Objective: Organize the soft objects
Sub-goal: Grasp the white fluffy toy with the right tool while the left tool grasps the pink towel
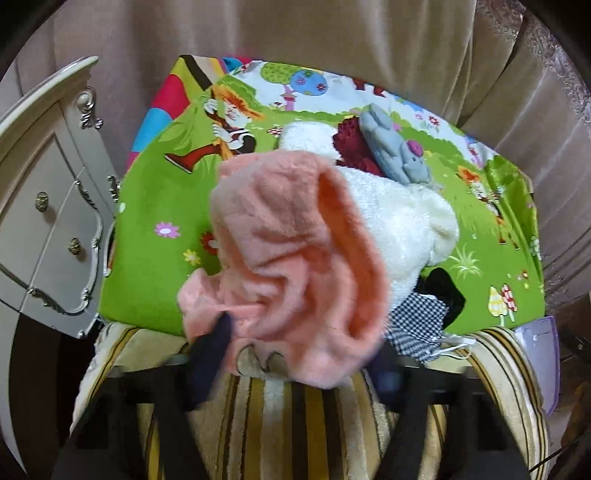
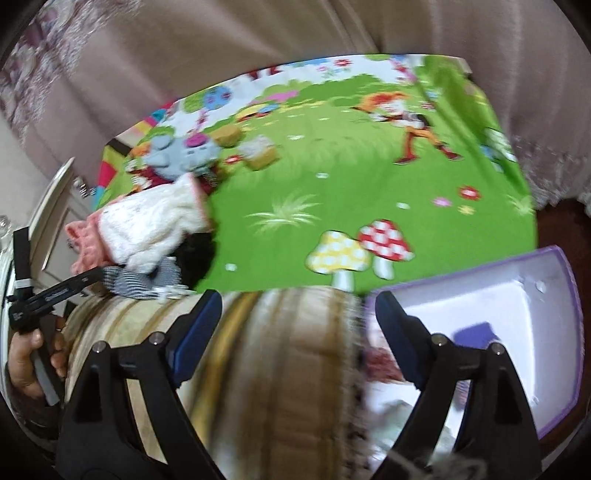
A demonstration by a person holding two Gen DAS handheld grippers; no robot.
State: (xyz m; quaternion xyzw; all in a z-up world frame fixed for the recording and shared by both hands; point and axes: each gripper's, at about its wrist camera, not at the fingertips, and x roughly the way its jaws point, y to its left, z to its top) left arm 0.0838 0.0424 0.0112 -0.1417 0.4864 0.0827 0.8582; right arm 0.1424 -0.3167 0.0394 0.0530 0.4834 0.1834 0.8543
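A pile of soft things lies on the green cartoon play mat [image 1: 155, 206]: a pink fluffy cloth [image 1: 288, 258], a white fluffy cloth [image 1: 406, 225], a dark red cloth [image 1: 351, 144], a grey plush toy [image 1: 399, 147], a checked cloth [image 1: 417, 325]. My left gripper [image 1: 295, 354] is in among the pink cloth, which covers its tips; whether it grips is hidden. My right gripper [image 2: 295, 332] is open and empty above the striped blanket [image 2: 266, 369], beside a purple-rimmed white box [image 2: 517, 306]. The pile [image 2: 155, 225] shows at the left of the right wrist view, with the left gripper [image 2: 85, 277] at the pink cloth [image 2: 83, 236].
A cream dresser [image 1: 48, 206] with drawers stands left of the mat. Beige curtains [image 1: 295, 33] hang behind. The striped blanket [image 1: 277, 424] runs along the mat's near edge. The box corner [image 1: 543, 343] shows at the right. Some soft items lie in the box [image 2: 384, 365].
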